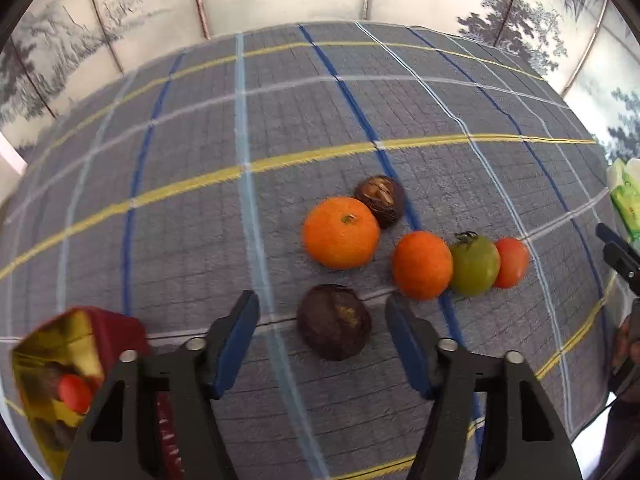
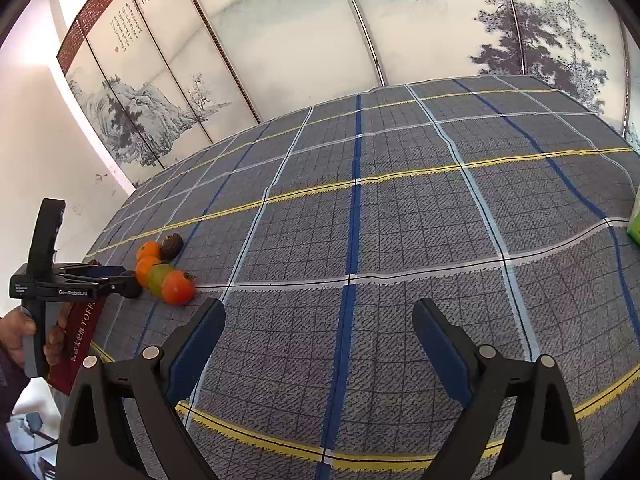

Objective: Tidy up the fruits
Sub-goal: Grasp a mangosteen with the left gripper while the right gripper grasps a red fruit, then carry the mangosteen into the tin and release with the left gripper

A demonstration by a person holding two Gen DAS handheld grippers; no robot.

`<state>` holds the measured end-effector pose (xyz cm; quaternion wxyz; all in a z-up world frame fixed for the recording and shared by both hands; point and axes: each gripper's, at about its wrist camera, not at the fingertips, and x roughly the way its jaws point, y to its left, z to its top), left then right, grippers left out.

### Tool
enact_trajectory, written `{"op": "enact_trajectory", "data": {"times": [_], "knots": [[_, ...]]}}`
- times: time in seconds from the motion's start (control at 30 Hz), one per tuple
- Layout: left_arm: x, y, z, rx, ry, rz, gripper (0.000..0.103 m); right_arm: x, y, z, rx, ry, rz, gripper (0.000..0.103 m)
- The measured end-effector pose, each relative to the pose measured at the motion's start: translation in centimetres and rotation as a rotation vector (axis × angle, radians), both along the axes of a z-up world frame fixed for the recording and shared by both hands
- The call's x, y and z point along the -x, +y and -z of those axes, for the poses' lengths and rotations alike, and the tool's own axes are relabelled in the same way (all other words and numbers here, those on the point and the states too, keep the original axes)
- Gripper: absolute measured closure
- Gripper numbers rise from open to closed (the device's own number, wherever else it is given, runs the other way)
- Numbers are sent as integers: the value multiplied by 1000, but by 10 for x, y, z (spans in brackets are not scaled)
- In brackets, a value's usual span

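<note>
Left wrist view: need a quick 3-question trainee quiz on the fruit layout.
1. True or false: the green tomato sits between the small orange and the red tomato.
2. What lies between the left tool fingers, untouched? A lemon; B dark brown fruit; C green tomato.
3. How many oranges lie on the cloth?
Key: 1 true. 2 B. 3 two, the small orange and the large orange.

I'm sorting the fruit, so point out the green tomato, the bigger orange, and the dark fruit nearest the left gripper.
green tomato (image 1: 475,266): left wrist view, middle of its skin.
bigger orange (image 1: 341,233): left wrist view, centre of its peel.
dark fruit (image 1: 334,322): left wrist view, its top face.
</note>
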<state>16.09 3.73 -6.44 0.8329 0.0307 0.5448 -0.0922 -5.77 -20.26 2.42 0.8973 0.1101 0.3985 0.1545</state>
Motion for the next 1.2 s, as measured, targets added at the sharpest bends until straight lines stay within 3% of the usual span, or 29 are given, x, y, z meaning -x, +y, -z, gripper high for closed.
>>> {"op": "enact_trajectory", "data": {"times": [0.03,0.1,0.17,0.23,0.33,0.43,0.67,0.87,0.9,0.97,1.03,1.2], "knots": [[0,-1,4,0,17,0,65,-1,0,0,2,3,-2,9],[4,-5,1,-34,-4,-7,65,-1,2,1,10,10,-6,9],[18,-2,-4,22,-2,-43,65,1,5,-1,9,-2,-20,9],[33,-4,-13,46,-17,-48,65,3,13,-4,9,-23,-98,10],[65,-10,-32,100,-48,-29,65,7,47,-11,70,-48,-296,22],[98,-13,-49,154,-71,-24,65,-5,78,-13,59,-43,-440,27],[141,-5,-78,193,-124,-42,65,-36,127,-4,160,-45,-604,29],[164,5,-92,164,-164,-65,65,-45,151,8,238,-39,-663,33],[165,8,-92,169,-165,-72,65,-45,155,11,243,-28,-674,38],[170,15,-92,181,-166,-87,65,-44,159,13,258,-23,-682,60],[176,22,-89,177,-170,-110,65,-44,160,13,252,-16,-683,69],[189,47,-81,190,-160,-195,65,-36,147,12,234,-6,-593,70]]}}
